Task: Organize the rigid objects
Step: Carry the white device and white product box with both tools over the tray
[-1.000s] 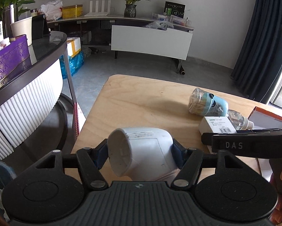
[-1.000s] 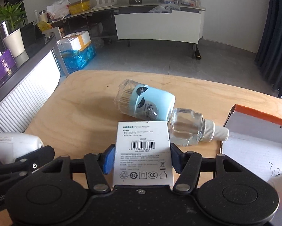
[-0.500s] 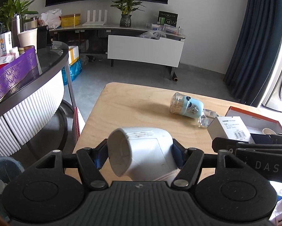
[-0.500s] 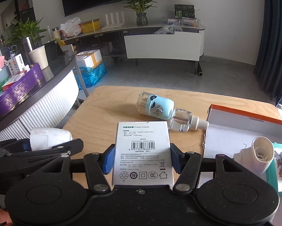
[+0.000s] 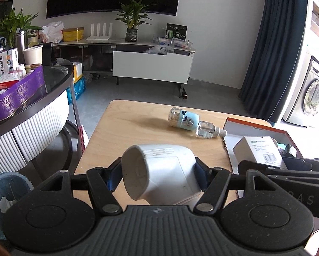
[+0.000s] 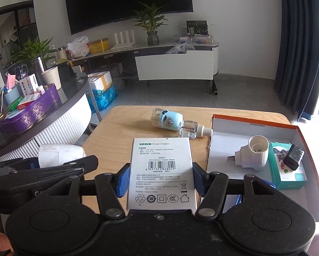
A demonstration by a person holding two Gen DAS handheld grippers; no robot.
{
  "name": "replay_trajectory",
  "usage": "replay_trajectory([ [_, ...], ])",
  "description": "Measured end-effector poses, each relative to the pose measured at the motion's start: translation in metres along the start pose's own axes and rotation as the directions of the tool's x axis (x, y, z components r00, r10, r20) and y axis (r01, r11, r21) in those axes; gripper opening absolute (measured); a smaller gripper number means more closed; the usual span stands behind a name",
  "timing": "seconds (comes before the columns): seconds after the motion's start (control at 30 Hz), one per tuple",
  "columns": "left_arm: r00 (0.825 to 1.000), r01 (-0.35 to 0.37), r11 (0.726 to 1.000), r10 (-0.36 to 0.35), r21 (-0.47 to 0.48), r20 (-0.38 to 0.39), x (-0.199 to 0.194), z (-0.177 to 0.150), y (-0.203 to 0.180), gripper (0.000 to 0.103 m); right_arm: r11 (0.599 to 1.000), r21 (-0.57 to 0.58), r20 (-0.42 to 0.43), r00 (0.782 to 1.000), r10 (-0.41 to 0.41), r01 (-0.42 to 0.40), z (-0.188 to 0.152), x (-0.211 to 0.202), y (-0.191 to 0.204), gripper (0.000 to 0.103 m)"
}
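Gripping white pipe elbow [image 5: 159, 170] in left gripper [image 5: 158, 173], jaws clamped on it above near table [image 5: 125, 128] edge. Right gripper [image 6: 160, 178] clamped on adapter box [image 6: 161, 170], left of orange-rimmed box [image 6: 223, 140].

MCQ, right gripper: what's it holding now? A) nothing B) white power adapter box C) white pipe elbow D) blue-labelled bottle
B: in the right wrist view the right gripper has its blue pads pressed on both sides of the white power adapter box; the bottle lies loose on the table, and the pipe elbow is in the left gripper.
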State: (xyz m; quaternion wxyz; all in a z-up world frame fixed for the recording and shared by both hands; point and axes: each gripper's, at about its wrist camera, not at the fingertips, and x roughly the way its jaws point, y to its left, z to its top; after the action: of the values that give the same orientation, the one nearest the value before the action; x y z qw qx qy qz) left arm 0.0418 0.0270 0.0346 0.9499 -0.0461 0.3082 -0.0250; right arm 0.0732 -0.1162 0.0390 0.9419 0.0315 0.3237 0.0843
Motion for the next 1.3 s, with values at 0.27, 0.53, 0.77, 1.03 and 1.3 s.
replay_trajectory([
  [0.27, 1.000, 0.018, 1.000, -0.018, -0.003, 0.005, -0.013, -0.009, -0.006, 0.068, 1.000, 0.006, 0.022, 1.000, -0.016, 0.016, -0.015, -0.026, -0.007, 0.071],
  [0.53, 0.999, 0.028, 1.000, -0.028, 0.009, 0.016, -0.021, -0.013, -0.011, 0.069, 1.000, 0.017, 0.040, 0.999, -0.020, 0.019, -0.023, -0.042, -0.015, 0.071],
  [0.77, 0.999, 0.041, 0.998, -0.042, 0.036, 0.020, -0.027, -0.019, -0.021, 0.069, 0.999, 0.026, 0.059, 0.998, -0.027, 0.025, -0.030, -0.055, -0.024, 0.071],
  [1.03, 0.998, 0.062, 0.996, -0.063, 0.059, 0.022, -0.032, -0.023, -0.033, 0.069, 0.998, 0.044, 0.074, 0.996, -0.039, 0.036, -0.035, -0.067, -0.036, 0.071],
  [1.3, 0.996, 0.086, 0.994, -0.088, 0.074, 0.024, -0.037, -0.026, -0.044, 0.069, 0.997, 0.063, 0.091, 0.994, -0.055, 0.049, -0.040, -0.080, -0.047, 0.071],
])
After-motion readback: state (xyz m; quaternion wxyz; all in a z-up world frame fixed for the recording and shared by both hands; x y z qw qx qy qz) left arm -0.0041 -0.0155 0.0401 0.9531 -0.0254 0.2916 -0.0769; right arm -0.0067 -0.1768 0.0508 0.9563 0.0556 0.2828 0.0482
